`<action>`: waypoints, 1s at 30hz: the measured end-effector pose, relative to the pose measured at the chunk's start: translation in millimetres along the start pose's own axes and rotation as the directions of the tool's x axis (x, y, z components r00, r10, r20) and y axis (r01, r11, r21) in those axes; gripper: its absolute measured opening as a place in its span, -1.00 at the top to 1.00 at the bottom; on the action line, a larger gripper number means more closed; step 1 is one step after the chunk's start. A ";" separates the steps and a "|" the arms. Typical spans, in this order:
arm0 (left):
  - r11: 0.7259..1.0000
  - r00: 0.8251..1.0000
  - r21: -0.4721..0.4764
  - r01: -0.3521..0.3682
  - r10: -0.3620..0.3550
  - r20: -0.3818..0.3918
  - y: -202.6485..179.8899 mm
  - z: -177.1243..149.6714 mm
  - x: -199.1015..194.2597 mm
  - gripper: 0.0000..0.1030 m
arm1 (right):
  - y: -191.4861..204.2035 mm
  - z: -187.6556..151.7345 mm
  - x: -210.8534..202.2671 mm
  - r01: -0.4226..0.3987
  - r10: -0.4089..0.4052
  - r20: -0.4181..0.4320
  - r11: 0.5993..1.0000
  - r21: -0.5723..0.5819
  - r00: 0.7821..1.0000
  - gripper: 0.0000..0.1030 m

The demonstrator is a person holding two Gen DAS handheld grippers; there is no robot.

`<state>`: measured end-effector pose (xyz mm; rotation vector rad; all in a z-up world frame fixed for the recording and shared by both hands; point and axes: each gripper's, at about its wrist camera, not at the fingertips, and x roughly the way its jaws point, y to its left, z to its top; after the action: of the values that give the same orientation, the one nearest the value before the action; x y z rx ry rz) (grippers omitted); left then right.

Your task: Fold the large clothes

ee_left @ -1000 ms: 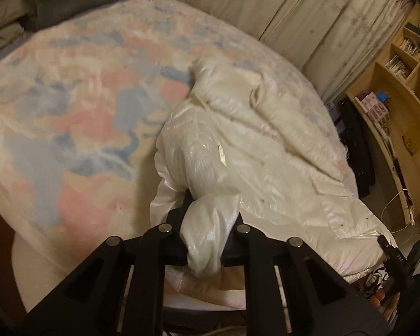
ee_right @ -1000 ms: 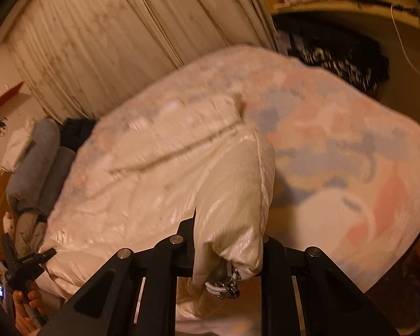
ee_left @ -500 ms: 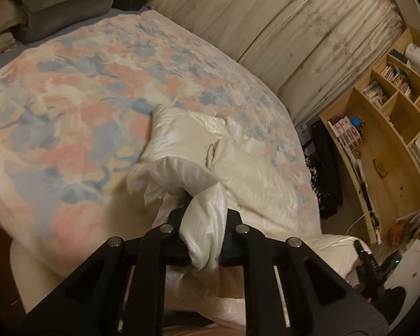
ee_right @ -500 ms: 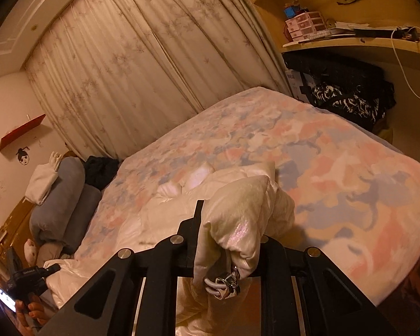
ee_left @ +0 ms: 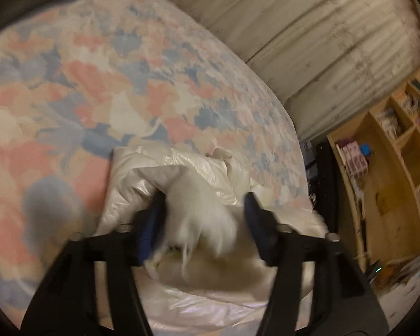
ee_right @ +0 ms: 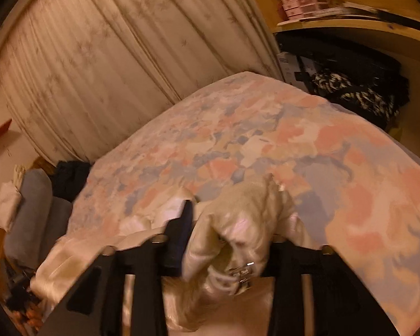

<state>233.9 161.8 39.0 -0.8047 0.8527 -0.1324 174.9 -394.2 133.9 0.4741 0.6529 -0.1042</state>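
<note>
Letting go of the white jacket (ee_left: 182,173) on the bed (ee_left: 98,84).
My left gripper (ee_left: 204,218) and right gripper (ee_right: 229,229) are both opening, jacket folds loose between the jaws.

**Patterned bed with a white jacket at its near edge**

The bed (ee_left: 131,84) is covered by a quilt (ee_right: 266,145) printed in pink, blue and cream patches. A glossy white padded jacket (ee_left: 204,299) lies bunched on the quilt at the near edge. Grey pillows (ee_right: 33,212) are stacked at the head end, with a dark item just beside them.
</note>
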 end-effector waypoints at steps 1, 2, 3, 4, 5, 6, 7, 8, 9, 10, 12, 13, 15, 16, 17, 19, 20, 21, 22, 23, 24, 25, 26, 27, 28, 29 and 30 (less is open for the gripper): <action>1.000 1.000 -0.010 0.005 -0.005 -0.002 4.3 4.4 7.2 -0.25 | 1.7 3.1 13.8 -0.016 0.016 -0.014 1.000 0.001 1.000 -0.16; 1.000 1.000 -0.009 0.015 -0.015 -0.007 5.9 9.0 14.0 -0.29 | 1.6 5.5 26.0 -0.018 0.018 -0.020 1.000 0.002 1.000 -0.40; 1.000 1.000 0.000 0.018 -0.018 -0.013 5.7 13.8 21.5 -0.34 | 2.3 7.5 36.2 -0.016 0.016 -0.021 1.000 0.001 1.000 -0.55; 1.000 1.000 0.007 0.018 -0.017 -0.018 9.9 13.5 25.0 -0.36 | 1.9 8.4 43.9 -0.023 0.023 -0.014 1.000 -0.001 1.000 -0.60; 1.000 0.999 0.018 0.016 -0.015 -0.031 11.4 15.1 31.3 -0.36 | 0.1 8.0 50.2 -0.034 0.033 -0.012 0.999 -0.006 0.999 -0.70; 1.000 0.999 0.027 0.014 -0.013 -0.048 13.4 15.7 37.8 -0.37 | -3.1 7.8 57.5 -0.037 0.037 -0.013 0.999 -0.011 0.999 -0.75; 0.999 0.998 0.037 0.007 -0.005 -0.063 16.1 15.0 43.2 -0.37 | -7.2 6.9 66.4 -0.034 0.034 -0.017 0.999 -0.017 0.999 -0.76; 0.999 0.997 0.053 -0.008 0.012 -0.076 19.0 14.6 48.9 -0.38 | -11.6 5.9 75.5 -0.025 0.024 -0.027 0.999 -0.026 0.999 -0.76; 0.996 0.996 0.078 -0.033 0.039 -0.084 20.8 14.7 56.2 -0.38 | -18.6 1.8 80.9 -0.018 0.017 -0.037 0.999 -0.033 0.999 -0.76; 0.992 0.994 0.111 -0.062 0.072 -0.087 22.4 14.8 63.9 -0.38 | -25.8 -2.0 85.0 -0.010 0.008 -0.048 0.999 -0.042 0.999 -0.76; 0.980 0.987 0.159 -0.116 0.132 -0.092 26.7 13.9 77.6 -0.38 | -39.1 -3.6 104.4 0.034 -0.039 -0.081 0.997 -0.063 0.996 -0.76; 0.976 0.983 0.174 -0.133 0.152 -0.100 30.8 13.9 84.1 -0.38 | -45.6 -4.5 114.0 0.043 -0.049 -0.097 0.997 -0.070 0.994 -0.76; 0.969 0.975 0.181 -0.166 0.189 -0.118 38.1 17.8 99.7 -0.38 | -60.3 -4.8 132.4 0.063 -0.073 -0.131 0.995 -0.080 0.989 -0.76; 0.968 0.972 0.181 -0.174 0.199 -0.125 41.1 20.2 105.9 -0.38 | -69.4 -6.3 135.2 0.067 -0.078 -0.141 0.994 -0.081 0.987 -0.76; 0.966 0.970 0.184 -0.180 0.205 -0.129 44.2 23.3 112.1 -0.38 | -75.5 -2.8 148.5 0.069 -0.081 -0.157 0.994 -0.080 0.984 -0.76; 0.962 0.967 0.196 -0.189 0.217 -0.134 47.4 30.5 124.7 -0.38 | -87.7 0.3 161.5 0.066 -0.079 -0.186 0.995 -0.078 0.979 -0.76; 0.961 0.965 0.199 -0.190 0.220 -0.140 49.7 34.4 130.8 -0.38 | -91.0 3.4 170.1 0.059 -0.073 -0.204 0.995 -0.075 0.976 -0.76; 0.962 0.964 0.196 -0.189 0.220 -0.152 52.3 39.0 138.7 -0.38 | -94.8 8.0 185.9 0.054 -0.069 -0.227 0.996 -0.071 0.972 -0.76; 0.964 0.963 0.190 -0.187 0.218 -0.158 54.2 41.3 143.1 -0.38 | -95.9 10.8 194.0 0.054 -0.070 -0.239 0.996 -0.070 0.968 -0.76; 0.967 0.963 0.177 -0.185 0.214 -0.165 58.1 44.7 150.3 -0.38 | -96.1 12.4 205.5 0.059 -0.075 -0.256 0.996 -0.069 0.964 -0.76; 0.968 0.963 0.167 -0.186 0.213 -0.165 60.3 45.8 154.3 -0.38 | -98.4 13.3 218.1 0.063 -0.077 -0.272 0.996 -0.061 0.959 -0.76; 0.969 0.964 0.157 -0.193 0.217 -0.155 62.2 46.6 157.4 -0.38 | -98.4 12.7 225.6 0.057 -0.068 -0.286 0.997 -0.047 0.956 -0.76; 0.967 0.965 0.150 -0.205 0.225 -0.133 62.9 46.7 160.3 -0.34 | -100.7 11.1 238.6 0.051 -0.059 -0.309 0.998 -0.032 0.949 -0.73; 0.960 0.964 0.153 -0.234 0.249 -0.093 61.3 45.8 161.4 -0.04 | -100.6 8.9 249.9 0.057 -0.067 -0.328 0.998 -0.039 0.942 -0.49; 0.949 0.958 0.166 -0.268 0.281 -0.061 58.0 44.5 162.1 0.36 | -96.3 7.3 253.0 0.069 -0.085 -0.327 0.996 -0.060 0.941 -0.19; 0.930 0.946 0.192 -0.315 0.325 -0.021 52.0 43.0 162.9 0.44 | -91.7 7.7 256.0 0.099 -0.126 -0.305 0.990 -0.102 0.944 0.23; 0.919 0.940 0.209 -0.334 0.340 0.004 46.7 41.0 162.6 0.55 | -86.5 8.0 253.0 0.111 -0.141 -0.279 0.986 -0.123 0.950 0.44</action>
<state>362.6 151.9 -77.8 -0.4515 0.9787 0.0712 359.3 -461.2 -47.9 0.3466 0.9705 -0.1222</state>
